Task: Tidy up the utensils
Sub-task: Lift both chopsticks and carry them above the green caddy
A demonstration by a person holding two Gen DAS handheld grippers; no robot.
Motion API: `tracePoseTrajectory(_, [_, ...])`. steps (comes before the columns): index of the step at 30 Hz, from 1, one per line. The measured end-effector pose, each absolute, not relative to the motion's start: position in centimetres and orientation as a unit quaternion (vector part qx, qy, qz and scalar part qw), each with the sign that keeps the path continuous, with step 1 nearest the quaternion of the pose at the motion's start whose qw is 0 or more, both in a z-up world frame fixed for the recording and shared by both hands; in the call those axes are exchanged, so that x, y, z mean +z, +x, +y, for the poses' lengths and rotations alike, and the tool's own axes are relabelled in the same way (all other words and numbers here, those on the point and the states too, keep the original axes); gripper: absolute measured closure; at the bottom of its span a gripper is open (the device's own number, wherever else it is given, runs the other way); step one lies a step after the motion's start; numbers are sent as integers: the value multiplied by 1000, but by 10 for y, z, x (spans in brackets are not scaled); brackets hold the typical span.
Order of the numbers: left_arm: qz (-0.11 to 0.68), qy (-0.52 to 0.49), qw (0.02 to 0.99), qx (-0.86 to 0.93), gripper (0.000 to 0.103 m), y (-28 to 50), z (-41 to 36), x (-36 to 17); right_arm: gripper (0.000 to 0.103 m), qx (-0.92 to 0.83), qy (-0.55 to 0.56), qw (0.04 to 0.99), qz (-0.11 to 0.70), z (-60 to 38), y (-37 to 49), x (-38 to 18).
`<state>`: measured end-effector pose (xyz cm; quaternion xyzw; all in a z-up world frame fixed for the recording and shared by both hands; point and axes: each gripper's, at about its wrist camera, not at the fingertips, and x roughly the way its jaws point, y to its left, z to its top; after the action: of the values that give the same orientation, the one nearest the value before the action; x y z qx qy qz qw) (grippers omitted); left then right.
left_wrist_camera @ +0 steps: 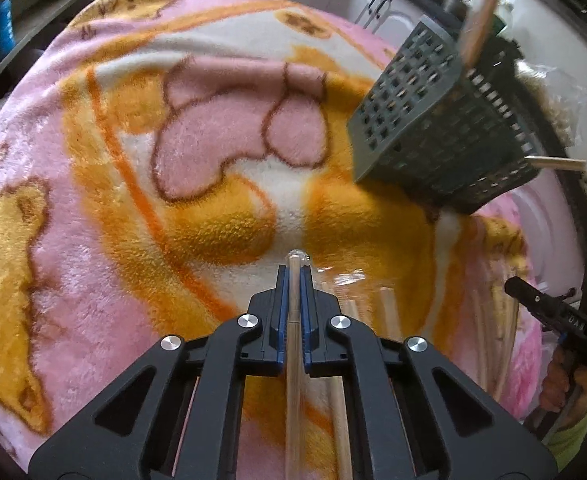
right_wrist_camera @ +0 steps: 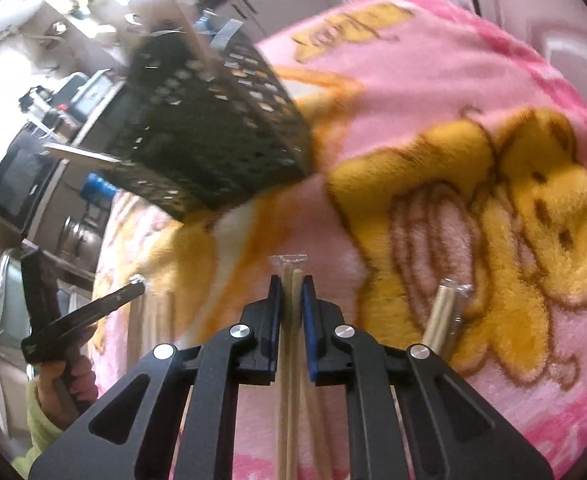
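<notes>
Wrapped chopsticks sit clamped lengthwise in the left claw, long axis straight ahead, and the basket lies ahead and up to its right, tilted, with sticks already poking out. From the right wrist, the right claw is closed on another wrapped pair, basket ahead-left and blurred; both pairs' rear ends are cut off.

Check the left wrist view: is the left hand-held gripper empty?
No, the left hand-held gripper is shut on a plastic-wrapped chopstick that runs between its blue pads.
</notes>
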<state>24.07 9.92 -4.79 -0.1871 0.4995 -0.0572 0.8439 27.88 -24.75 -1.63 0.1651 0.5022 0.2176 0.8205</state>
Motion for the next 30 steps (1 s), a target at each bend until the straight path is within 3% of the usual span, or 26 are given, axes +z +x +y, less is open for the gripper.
tracePoseTrajectory(17, [347, -129, 924, -93, 102, 198, 59, 61, 93, 262, 155, 888, 344, -245, 229, 60])
tracePoseTrajectory(30, [287, -100, 947, -103, 102, 209, 30, 105, 93, 247, 139, 935, 212, -250, 216, 110])
